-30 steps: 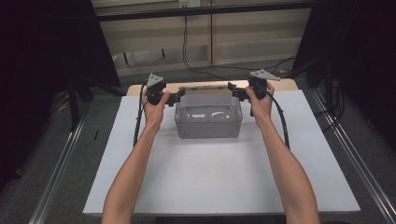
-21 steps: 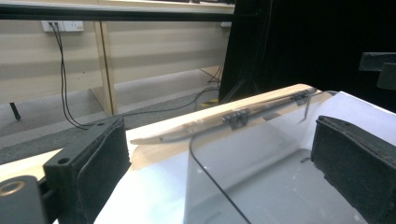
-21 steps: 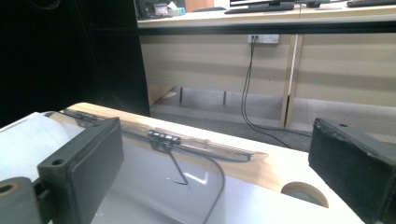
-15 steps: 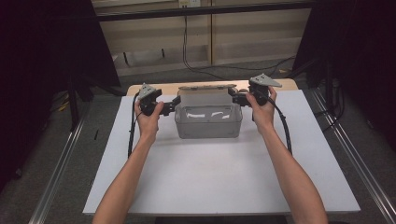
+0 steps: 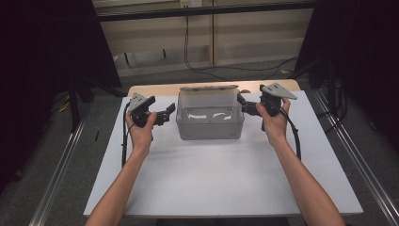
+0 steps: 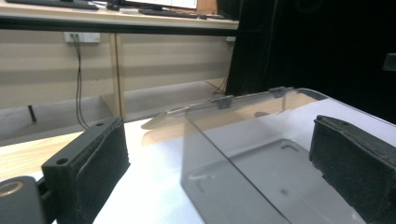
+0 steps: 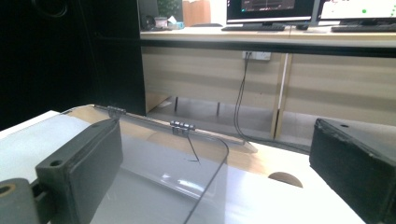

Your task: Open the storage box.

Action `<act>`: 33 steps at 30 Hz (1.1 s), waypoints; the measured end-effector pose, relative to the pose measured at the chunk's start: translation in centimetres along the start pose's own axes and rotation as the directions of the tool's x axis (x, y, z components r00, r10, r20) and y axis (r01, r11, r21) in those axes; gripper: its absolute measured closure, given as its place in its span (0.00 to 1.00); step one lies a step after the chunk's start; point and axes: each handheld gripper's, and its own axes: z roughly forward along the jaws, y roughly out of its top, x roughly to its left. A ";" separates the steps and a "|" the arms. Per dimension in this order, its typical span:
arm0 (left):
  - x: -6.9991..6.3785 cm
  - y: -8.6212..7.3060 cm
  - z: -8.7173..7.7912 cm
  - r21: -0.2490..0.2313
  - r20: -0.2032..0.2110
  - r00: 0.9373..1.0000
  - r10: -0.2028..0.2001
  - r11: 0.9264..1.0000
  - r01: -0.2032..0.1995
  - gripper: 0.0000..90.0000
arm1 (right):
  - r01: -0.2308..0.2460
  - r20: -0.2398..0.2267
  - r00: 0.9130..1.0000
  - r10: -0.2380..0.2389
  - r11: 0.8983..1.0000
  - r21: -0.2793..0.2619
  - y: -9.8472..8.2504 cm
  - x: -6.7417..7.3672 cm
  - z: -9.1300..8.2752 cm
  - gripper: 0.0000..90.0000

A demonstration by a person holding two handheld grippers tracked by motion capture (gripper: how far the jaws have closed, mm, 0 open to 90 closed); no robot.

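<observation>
A clear plastic box point(image 5: 210, 123) stands at the back middle of the white table point(image 5: 226, 179). Its hinged lid point(image 5: 209, 88) is swung back behind it. My left gripper point(image 5: 170, 109) hangs a short way off the box's left wall, open. In the left gripper view the box's near corner point(image 6: 219, 154) and the hinges point(image 6: 223, 101) lie between the spread jaws of the left gripper point(image 6: 222, 140). My right gripper point(image 5: 241, 100) is at the box's upper right edge, open. In the right gripper view the thin clear wall point(image 7: 205, 186) runs between the jaws of the right gripper point(image 7: 219, 140).
A wooden strip point(image 5: 155, 89) edges the table's far side, with a round hole point(image 7: 285, 178) in it. Behind it are a wall panel and hanging cables point(image 5: 186, 42). Metal rails point(image 5: 61, 169) run along both sides of the table.
The lid has gone from shut to swung back. My left gripper has moved left, off the box. The right gripper has stayed at the box's right edge.
</observation>
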 end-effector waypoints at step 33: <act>-3.4 -4.8 -9.7 -0.036 -0.010 0.999 -0.053 0.998 0.053 0.06 | 0.038 0.012 0.999 -0.037 0.999 -0.024 -3.8 2.5 -10.6 0.02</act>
